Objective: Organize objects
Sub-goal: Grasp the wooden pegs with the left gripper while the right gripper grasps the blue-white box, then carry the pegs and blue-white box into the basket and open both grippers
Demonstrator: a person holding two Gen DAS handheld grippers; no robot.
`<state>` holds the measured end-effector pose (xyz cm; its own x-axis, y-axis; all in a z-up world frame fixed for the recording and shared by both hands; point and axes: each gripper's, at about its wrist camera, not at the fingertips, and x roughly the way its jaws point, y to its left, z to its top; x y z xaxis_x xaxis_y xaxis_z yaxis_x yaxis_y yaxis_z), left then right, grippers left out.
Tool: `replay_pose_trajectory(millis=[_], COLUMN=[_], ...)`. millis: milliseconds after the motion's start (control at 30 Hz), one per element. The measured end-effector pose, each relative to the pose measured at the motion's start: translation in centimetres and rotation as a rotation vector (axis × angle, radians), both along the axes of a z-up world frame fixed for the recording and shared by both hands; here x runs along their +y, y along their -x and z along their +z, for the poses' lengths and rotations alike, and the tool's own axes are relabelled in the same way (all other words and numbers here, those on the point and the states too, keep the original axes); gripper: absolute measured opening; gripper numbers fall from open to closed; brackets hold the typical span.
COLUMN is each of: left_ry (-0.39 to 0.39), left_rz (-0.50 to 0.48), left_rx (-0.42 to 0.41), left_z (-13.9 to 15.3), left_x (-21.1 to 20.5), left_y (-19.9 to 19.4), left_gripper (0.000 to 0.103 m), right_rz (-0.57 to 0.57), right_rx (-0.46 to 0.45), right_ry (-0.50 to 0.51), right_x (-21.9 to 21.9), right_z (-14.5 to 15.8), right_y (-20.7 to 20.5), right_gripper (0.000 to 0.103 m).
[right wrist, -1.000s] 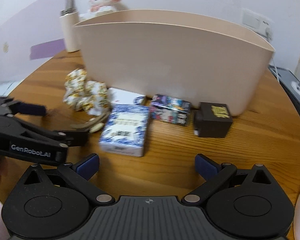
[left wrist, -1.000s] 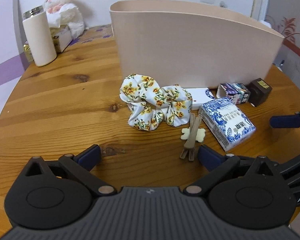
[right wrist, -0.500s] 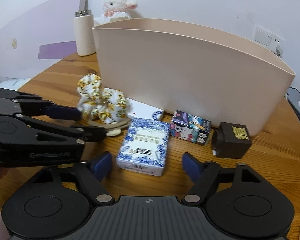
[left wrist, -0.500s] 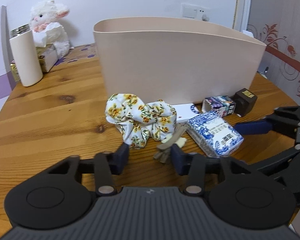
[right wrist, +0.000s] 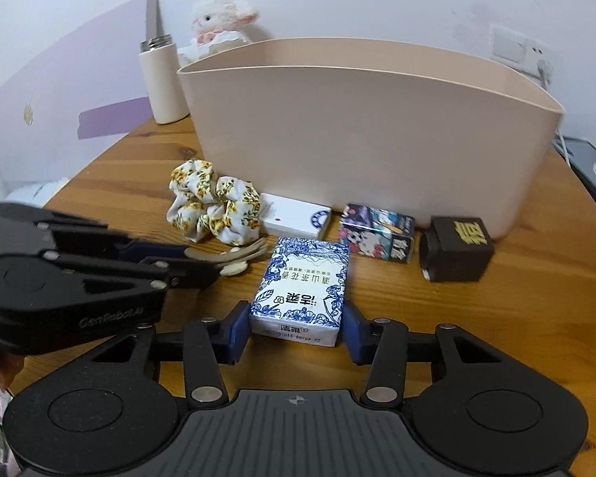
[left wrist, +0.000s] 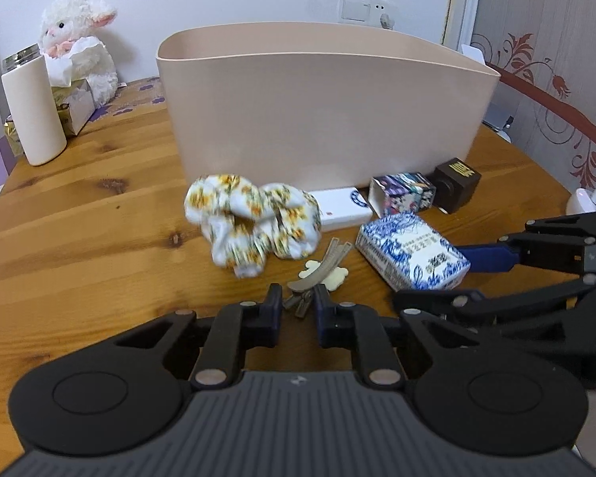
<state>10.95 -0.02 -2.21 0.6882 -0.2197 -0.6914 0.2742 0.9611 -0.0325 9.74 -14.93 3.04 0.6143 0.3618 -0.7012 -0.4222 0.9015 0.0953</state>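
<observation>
On a round wooden worktop, we have both tools closed in on small items in front of a tall beige bin, and the sorting looks barely begun. As far as we can see into the bin from the right wrist view, nothing shows inside it, though its floor is hidden from us. Every loose item lies on the worktop along the bin's near wall: a floral scrunchie, a flat white box, a colourful printed carton, a dark cube-shaped box, a blue-and-white tissue pack and a hair clip with a pale flower trim.

Our left tool has its jaws drawn nearly together on the near end of the hair clip, which runs forward from between them toward the scrunchie; whether the clip has left the wood we cannot tell. Our right tool has its jaws set against the two long sides of the tissue pack at its near end, with the pack pointing away toward the white box; it appears gripped, yet sits on the worktop.

We judge that two pickups are in hand at once and that all six items are still to go into the bin, which stands just behind them. The cream bottle, the plush lamb and the packet beside them sit well apart at the far left edge.
</observation>
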Motion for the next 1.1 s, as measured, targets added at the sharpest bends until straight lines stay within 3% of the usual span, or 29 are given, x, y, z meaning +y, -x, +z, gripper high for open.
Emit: replay_pose_trajectory(millis=[200, 233, 267, 400, 667, 800, 900, 1033, 1100], left_ry=[-0.003, 0.003, 0.009, 0.002, 0.014, 0.025, 0.028, 0.011, 0.018], left_rz=[0.006, 0.009, 0.01, 0.006, 0.009, 0.009, -0.006, -0.008, -0.006], left_rx=[-0.021, -0.027, -0.033, -0.063, -0.038, 0.002, 0.018, 0.047, 0.053], left_z=[0.7, 1.1, 1.6, 3.1, 3.1, 2.3, 1.7, 0.7, 0.4], left_x=[0.0, 0.1, 0.1, 0.0, 0.4, 0.5, 0.1, -0.4, -0.3], left_y=[1.5, 1.7, 1.9, 2.0, 1.6, 1.1, 0.9, 0.3, 0.2], left_gripper=[0.015, 0.012, 0.001, 0.001, 0.001, 0.01, 0.033, 0.033, 0.025], right_rz=[-0.016, -0.018, -0.018, -0.018, -0.033, -0.035, -0.031, -0.028, -0.03], right_rx=[-0.027, -0.034, -0.045, -0.099, -0.142, -0.133, -0.118, -0.103, -0.095], right_ry=[-0.003, -0.006, -0.014, -0.028, -0.045, -0.046, -0.042, -0.036, -0.036], right_x=[-1.0, -1.1, -1.4, -2.0, -2.7, -2.7, -2.6, -2.3, -2.3], right_z=[0.8, 1.0, 1.5, 3.3, 5.2, 5.0, 4.5, 3.9, 3.7], right_y=[1.3, 1.5, 1.9, 2.7, 2.5, 2.3, 2.2, 2.2, 2.1], right_gripper=[0.045, 0.045, 0.045, 0.045, 0.045, 0.045, 0.045, 0.045, 0.045])
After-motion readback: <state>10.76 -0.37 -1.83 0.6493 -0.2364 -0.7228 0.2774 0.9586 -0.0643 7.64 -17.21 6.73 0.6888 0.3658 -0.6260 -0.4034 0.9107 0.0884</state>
